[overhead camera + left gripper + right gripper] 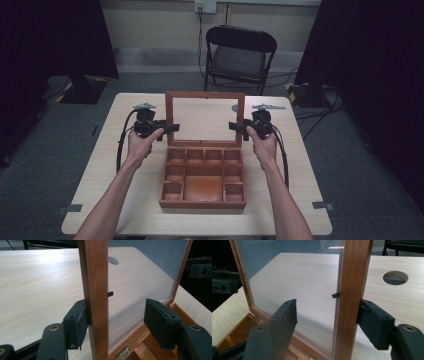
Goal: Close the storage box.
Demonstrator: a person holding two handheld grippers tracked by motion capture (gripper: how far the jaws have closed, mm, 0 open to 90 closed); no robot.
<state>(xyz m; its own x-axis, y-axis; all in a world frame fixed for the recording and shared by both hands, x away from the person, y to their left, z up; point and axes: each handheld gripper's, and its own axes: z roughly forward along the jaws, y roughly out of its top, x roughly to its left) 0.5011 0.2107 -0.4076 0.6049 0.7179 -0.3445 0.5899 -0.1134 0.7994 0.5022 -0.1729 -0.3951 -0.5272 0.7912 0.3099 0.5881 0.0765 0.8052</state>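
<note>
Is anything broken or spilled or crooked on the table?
Nothing stands out. The wooden box sits square on the table, its compartments look empty, and its glass lid stands upright and looks whole. The left gripper and right gripper each straddle a side of the lid frame, jaws open.

Both forearms are bare, with no sleeve in sight. The left tongs (171, 127) and right tongs (233, 126) are black, each topped by a grey three-cornered plate and trailing a looped black cable. Their jaws are flat black blocks on dark arms with brass-coloured pivot screws.
</note>
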